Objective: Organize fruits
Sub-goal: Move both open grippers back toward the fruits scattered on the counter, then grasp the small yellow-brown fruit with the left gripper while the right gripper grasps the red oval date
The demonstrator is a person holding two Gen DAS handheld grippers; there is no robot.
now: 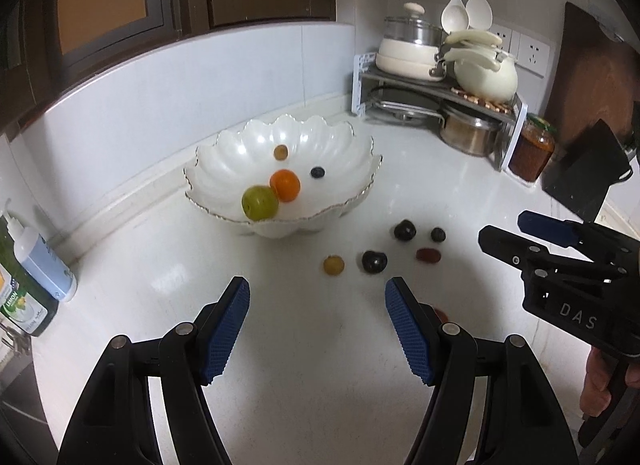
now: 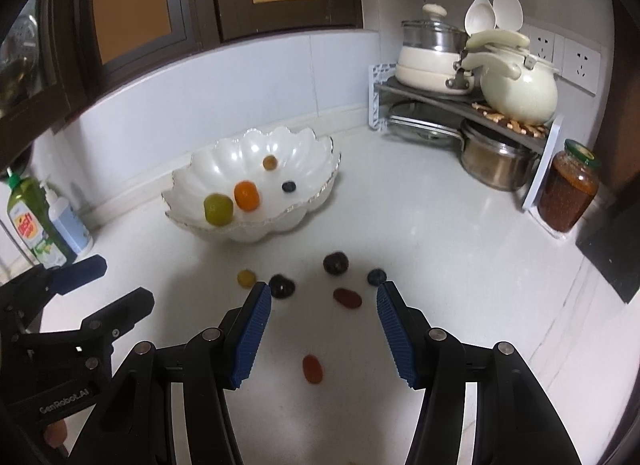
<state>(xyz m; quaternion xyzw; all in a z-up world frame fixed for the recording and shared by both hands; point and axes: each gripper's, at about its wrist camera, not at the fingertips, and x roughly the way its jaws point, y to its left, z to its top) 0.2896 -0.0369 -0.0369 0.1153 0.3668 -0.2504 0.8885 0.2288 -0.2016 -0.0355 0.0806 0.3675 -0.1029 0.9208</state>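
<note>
A white scalloped bowl [image 1: 224, 157] [image 2: 188, 181] on the counter holds a green fruit [image 1: 259, 202] [image 2: 218, 209], an orange one [image 1: 285, 185] [image 2: 246, 195], a small yellow-brown one [image 1: 281, 152] and a blueberry [image 1: 317, 172]. Loose on the counter in front lie a yellow fruit [image 1: 333, 265] [image 2: 246, 278], two dark plums [image 1: 374, 261] [image 1: 405, 230], a blueberry [image 2: 376, 277], a dark red date [image 2: 347, 298] and a red-orange one [image 2: 312, 369]. My left gripper [image 1: 318, 325] is open and empty. My right gripper [image 2: 324, 325] is open above the red-orange fruit.
A shelf rack [image 2: 472, 105] with pots and a kettle fills the back right corner, a jar of red paste [image 2: 568, 193] beside it. Soap bottles [image 2: 44, 221] stand at the left edge. A dark board [image 1: 588, 77] leans at the right.
</note>
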